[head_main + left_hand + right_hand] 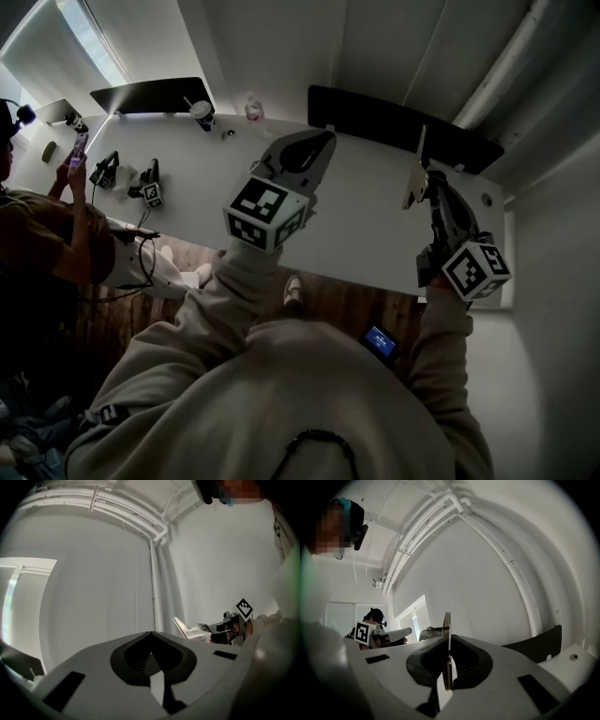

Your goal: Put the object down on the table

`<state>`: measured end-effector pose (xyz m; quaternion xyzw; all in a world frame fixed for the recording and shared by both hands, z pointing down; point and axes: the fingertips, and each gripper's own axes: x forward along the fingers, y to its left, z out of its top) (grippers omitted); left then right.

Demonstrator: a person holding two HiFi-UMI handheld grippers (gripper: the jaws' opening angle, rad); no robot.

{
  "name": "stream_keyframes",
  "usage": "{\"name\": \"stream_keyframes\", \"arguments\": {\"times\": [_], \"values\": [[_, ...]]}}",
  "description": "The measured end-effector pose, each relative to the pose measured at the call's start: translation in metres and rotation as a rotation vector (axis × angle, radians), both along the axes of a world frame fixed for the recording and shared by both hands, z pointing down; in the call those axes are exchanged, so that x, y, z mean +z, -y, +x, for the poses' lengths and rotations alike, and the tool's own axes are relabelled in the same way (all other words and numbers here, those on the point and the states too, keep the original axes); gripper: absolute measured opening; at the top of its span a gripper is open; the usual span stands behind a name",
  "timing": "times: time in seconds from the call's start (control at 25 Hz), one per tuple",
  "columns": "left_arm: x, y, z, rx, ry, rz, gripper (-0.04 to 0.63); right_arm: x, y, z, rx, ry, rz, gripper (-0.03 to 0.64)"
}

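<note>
My right gripper [434,187] is held over the right end of the white table [366,230], shut on a thin flat pale object [415,176] that sticks up past the jaws. In the right gripper view this object [446,625] shows edge-on, pinched in the right gripper [448,641]. My left gripper [312,145] hovers above the table's middle; its jaws [151,635] meet at the tips with nothing between them. The left gripper view also catches the right gripper [224,629] holding the pale object [186,629] off to the right.
A cup with a straw [202,114] and a small bottle [253,108] stand at the table's far edge. Two spare grippers [148,184] lie at its left end near a person holding a phone [77,150]. Dark panels [403,122] line the back.
</note>
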<state>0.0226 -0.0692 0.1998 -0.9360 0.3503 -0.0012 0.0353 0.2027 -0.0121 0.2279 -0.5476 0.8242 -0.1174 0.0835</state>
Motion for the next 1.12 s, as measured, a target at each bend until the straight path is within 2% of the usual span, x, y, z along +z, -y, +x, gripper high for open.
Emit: {"name": "stream_keyframes", "arguments": {"times": [0.28, 0.48, 0.6, 0.72, 0.88, 1.12], "values": [[0.014, 0.084, -0.009, 0.025, 0.018, -0.028, 0.000, -0.017, 0.093, -0.015, 0.040, -0.043, 0.000, 0.023], [0.018, 0.133, -0.013, 0.023, 0.013, -0.050, 0.000, -0.026, 0.141, -0.021, 0.051, -0.056, 0.006, 0.021], [0.017, 0.147, -0.003, 0.030, 0.025, -0.056, 0.000, -0.033, 0.156, -0.014, 0.056, -0.077, 0.000, 0.021], [0.006, 0.165, 0.006, 0.030, -0.009, -0.065, 0.000, -0.040, 0.168, -0.006, 0.065, -0.089, 0.000, 0.021], [-0.011, 0.181, 0.020, 0.043, -0.004, -0.035, 0.000, -0.044, 0.181, 0.004, 0.065, -0.102, -0.004, 0.021], [0.002, 0.191, 0.028, 0.040, 0.005, -0.063, 0.000, -0.037, 0.196, 0.007, 0.059, -0.111, -0.012, 0.021]]}}
